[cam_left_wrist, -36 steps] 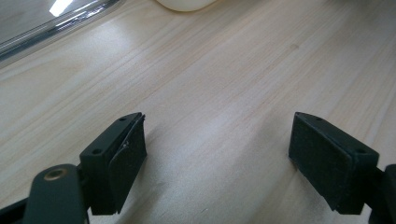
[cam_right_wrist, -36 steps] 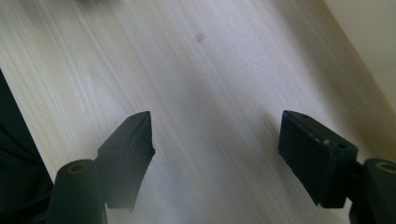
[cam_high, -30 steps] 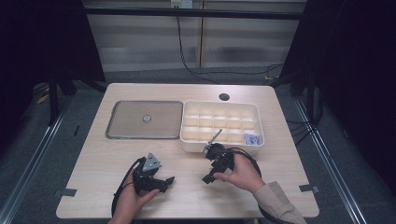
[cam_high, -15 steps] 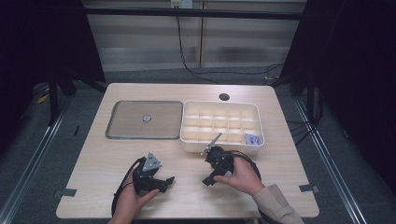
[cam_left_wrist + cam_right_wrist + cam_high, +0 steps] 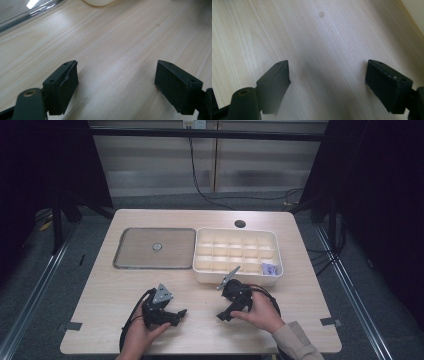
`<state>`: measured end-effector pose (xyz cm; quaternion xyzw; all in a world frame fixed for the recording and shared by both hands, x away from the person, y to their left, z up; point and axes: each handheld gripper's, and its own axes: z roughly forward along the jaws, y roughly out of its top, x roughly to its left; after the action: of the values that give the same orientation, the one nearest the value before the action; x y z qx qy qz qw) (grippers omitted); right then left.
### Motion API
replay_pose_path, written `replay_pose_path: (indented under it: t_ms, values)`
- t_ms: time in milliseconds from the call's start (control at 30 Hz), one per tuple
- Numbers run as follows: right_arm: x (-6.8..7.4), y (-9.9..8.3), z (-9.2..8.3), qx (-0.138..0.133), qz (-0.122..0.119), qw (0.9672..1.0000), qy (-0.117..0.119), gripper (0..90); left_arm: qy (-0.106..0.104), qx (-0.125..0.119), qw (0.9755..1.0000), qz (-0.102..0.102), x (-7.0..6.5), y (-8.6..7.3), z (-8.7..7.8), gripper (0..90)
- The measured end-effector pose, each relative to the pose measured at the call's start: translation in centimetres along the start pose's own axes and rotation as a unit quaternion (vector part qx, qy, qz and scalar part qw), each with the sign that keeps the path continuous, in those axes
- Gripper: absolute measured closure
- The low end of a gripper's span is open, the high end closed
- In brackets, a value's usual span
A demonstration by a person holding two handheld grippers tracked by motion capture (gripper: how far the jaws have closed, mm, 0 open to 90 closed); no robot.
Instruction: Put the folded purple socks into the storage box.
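Looking at the biggest thing first, the wooden table (image 5: pixel 300 270) takes up the middle of the high view. On it, at about 10 o'clock from the table's middle, lies a flat grey tray (image 5: pixel 135 262). Just beside the tray, at about 2 o'clock, sits a white box (image 5: pixel 210 279) with many little rooms.

Next come the two grippers, both low on the table near the person. The left gripper (image 5: pixel 175 316) is at 7 o'clock and rests on the wood. Its jaws stand wide apart with only bare table between them (image 5: pixel 116 82). The right gripper (image 5: pixel 224 315) is at 5 o'clock, just in front of the white box. Its jaws have just been opening and are wide now, and nothing is between them either (image 5: pixel 327 82).

Smallest of all are two little things. A purple piece (image 5: pixel 269 268) lies in the box's corner room, at 4 o'clock in the box. A small round piece (image 5: pixel 156 246) lies on the tray, a bit toward 1 o'clock from the tray's middle.

I think one piece is put away already. The round piece looks like what is left, and no gripper holds it or is near it yet.
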<state>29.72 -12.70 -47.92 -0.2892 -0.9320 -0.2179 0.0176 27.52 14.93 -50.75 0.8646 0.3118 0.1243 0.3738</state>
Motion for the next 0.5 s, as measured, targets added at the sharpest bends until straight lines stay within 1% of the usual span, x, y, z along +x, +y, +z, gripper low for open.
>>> replay_pose_path:
  t_ms: [67, 233, 333, 433, 500]
  values:
    - [0.1, -0.2, 0.0, -0.007, 0.003, 1.0, -0.001, 17.7, 0.0, 0.0, 1.0, 0.0, 0.0, 0.0, 0.0, 18.4]
    - [0.2, -0.9, 0.1, -0.031, -0.002, 0.9995, -0.005, 16.5, 0.0, 0.0, 1.0, 0.0, 0.0, 0.0, 0.0, 18.4]
    - [0.3, -1.3, 0.1, -0.049, -0.002, 0.9988, -0.006, 16.4, 0.0, 0.0, 1.0, 0.0, 0.0, 0.0, 0.0, 18.4]
    - [0.3, -1.7, 0.1, -0.061, -0.006, 0.9981, -0.009, 16.4, 0.0, 0.0, 1.0, 0.0, 0.0, 0.0, 0.0, 18.4]
    - [0.5, -1.9, 0.1, -0.067, -0.003, 0.9977, -0.011, 16.2, 0.0, 0.0, 1.0, 0.0, 0.0, 0.0, 0.0, 18.4]
